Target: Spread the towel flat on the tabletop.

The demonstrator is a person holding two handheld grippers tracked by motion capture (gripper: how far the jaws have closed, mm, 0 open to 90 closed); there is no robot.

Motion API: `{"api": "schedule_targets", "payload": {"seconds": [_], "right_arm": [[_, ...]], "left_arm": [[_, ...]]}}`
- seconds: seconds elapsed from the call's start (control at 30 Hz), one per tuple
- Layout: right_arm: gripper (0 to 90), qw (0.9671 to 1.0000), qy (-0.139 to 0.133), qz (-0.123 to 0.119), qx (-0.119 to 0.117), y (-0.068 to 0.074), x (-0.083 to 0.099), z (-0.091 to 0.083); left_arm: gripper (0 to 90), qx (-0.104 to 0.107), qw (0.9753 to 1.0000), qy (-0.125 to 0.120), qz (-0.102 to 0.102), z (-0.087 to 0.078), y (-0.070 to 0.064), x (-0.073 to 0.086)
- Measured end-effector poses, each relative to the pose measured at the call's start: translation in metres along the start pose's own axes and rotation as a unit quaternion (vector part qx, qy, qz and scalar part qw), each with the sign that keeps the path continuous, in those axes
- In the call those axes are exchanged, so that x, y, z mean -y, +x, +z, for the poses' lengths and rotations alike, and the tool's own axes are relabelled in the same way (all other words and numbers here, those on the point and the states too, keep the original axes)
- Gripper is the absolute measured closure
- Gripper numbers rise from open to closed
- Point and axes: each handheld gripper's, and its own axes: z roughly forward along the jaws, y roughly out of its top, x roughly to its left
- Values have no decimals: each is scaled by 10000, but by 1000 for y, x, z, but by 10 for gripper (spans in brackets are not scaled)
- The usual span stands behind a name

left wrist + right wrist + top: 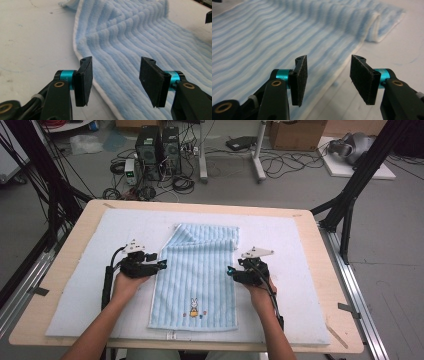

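Note:
A light blue striped towel [200, 270] lies flat on the white mat, its far end folded back on itself [205, 235], with a small rabbit picture [193, 308] near its front edge. My left gripper [162, 265] hovers open at the towel's left edge; its jaws straddle the white hem [110, 100]. At the towel's right edge, my right gripper [230, 269] is open too, jaws over the hem [329, 87] with nothing between them. The folded far end of the towel [372, 27] lies ahead of the right gripper.
The white mat [310, 285] covers a wooden table [80, 225]. Black frame posts [350, 195] stand at both sides. On the floor beyond are computer towers [157, 147], cables and cardboard boxes [297, 132].

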Motion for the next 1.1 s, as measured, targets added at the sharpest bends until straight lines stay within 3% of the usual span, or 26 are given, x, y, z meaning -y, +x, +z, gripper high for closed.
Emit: {"api": "schedule_targets", "payload": {"seconds": [0.17,0.3,0.5,0.73,0.87,1.0,1.07,1.1], "right_arm": [[465,9998,-18,-198,-16,20,15,-20],[452,9999,-87,-30,-55,27,31,-32],[451,9999,95,-49,-84,35,43,-36],[460,9997,180,-32,-144,35,48,-38],[512,9994,254,-84,-224,37,47,-35],[601,9986,426,-209,-226,40,48,-30],[677,9984,448,-215,-278,41,48,-29],[730,9981,466,-233,-316,41,47,-29]], "left_arm": [[404,169,9998,-100,-52,-18,-15,14],[399,219,9998,-19,30,-28,-26,25],[447,341,9993,113,61,-33,-37,35],[441,248,9994,248,84,-39,-44,44],[443,219,9992,314,124,-40,-45,46],[550,239,9977,550,303,-36,-49,46],[641,125,9963,652,538,-33,-55,46],[699,174,9956,676,630,-33,-56,46]]}}
